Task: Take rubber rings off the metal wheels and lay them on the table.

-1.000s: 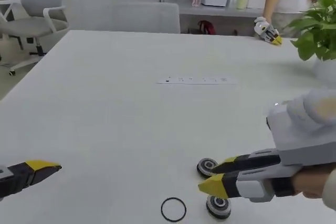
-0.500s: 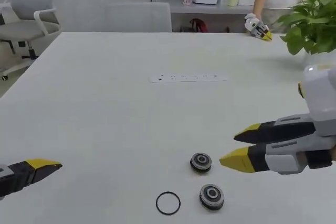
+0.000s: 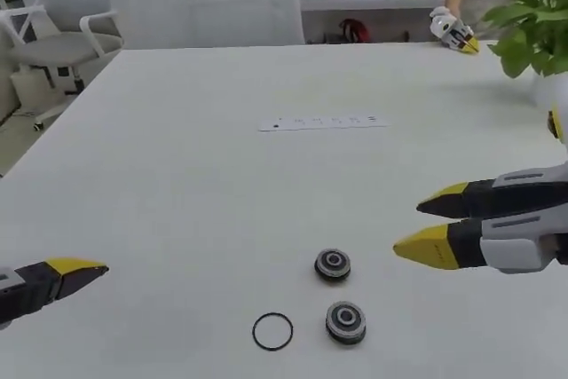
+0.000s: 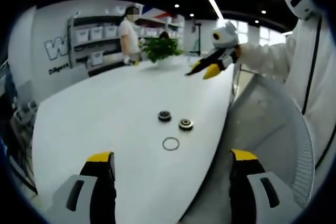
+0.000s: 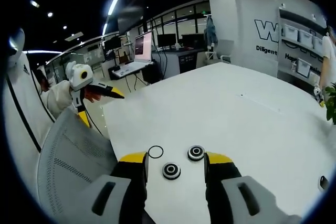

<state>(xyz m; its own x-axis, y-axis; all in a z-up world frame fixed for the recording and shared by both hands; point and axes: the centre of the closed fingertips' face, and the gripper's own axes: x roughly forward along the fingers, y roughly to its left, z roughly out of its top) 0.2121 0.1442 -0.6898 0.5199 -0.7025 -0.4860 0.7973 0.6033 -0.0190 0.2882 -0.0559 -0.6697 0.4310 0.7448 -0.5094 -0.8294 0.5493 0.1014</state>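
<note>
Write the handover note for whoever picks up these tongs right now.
Left tongs: open, empty, low at the left.
Right tongs: open, empty, above the table right of the wheels.
Far wheel and near wheel lie apart on the table; one rubber ring lies loose left of the near wheel.
Done: one ring laid down. Left: strip whatever rings the wheels carry; both rims look dark.

Caught left gripper (image 4: 171, 156) at near table (image 4: 105, 108) edge, jaws spread wide, empty. Found black rubber ring (image 4: 170, 143) flat on white top ahead, apart from near wheel (image 4: 185, 124) and far wheel (image 4: 165, 115) just beyond. Spotted right gripper (image 4: 202, 70) raised far right, jaws slightly parted. Noted plant (image 4: 160, 48) and standing person (image 4: 128, 32) far off.
</note>
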